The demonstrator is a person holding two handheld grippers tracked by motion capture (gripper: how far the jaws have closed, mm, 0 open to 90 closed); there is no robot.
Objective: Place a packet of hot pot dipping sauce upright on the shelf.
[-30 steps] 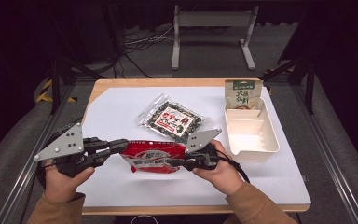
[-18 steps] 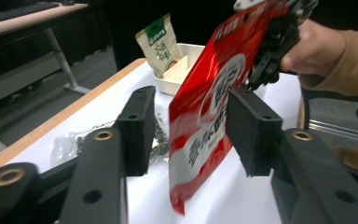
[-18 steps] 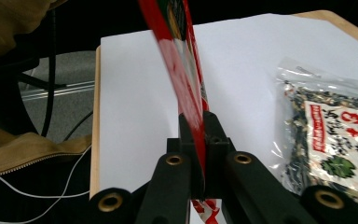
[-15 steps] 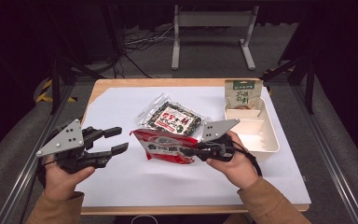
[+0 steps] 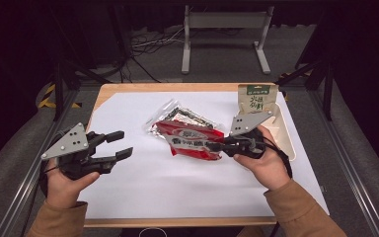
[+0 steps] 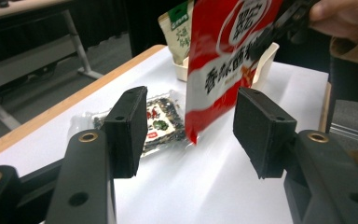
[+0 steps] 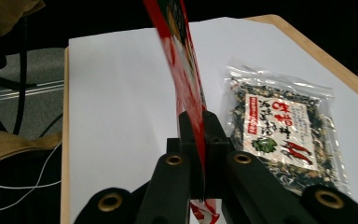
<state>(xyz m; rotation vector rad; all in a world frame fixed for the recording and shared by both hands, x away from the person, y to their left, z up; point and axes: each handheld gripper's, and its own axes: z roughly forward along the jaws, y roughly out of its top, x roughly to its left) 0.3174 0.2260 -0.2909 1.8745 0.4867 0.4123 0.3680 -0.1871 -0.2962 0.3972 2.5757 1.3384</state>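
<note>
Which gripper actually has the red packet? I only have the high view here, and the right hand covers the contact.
Observer: The right gripper has it; its own view shows both jaws shut on the red packet, pinching it edge-on.
Operator: Is the left gripper touching it?
Observer: No. In the left gripper view the left gripper stands open, and the packet hangs beyond its pads, clear of them.
Operator: Is the packet off the table?
Observer: Yes. The left gripper view shows its lower edge above the white sheet, beside the clear seaweed bag lying flat.
</note>
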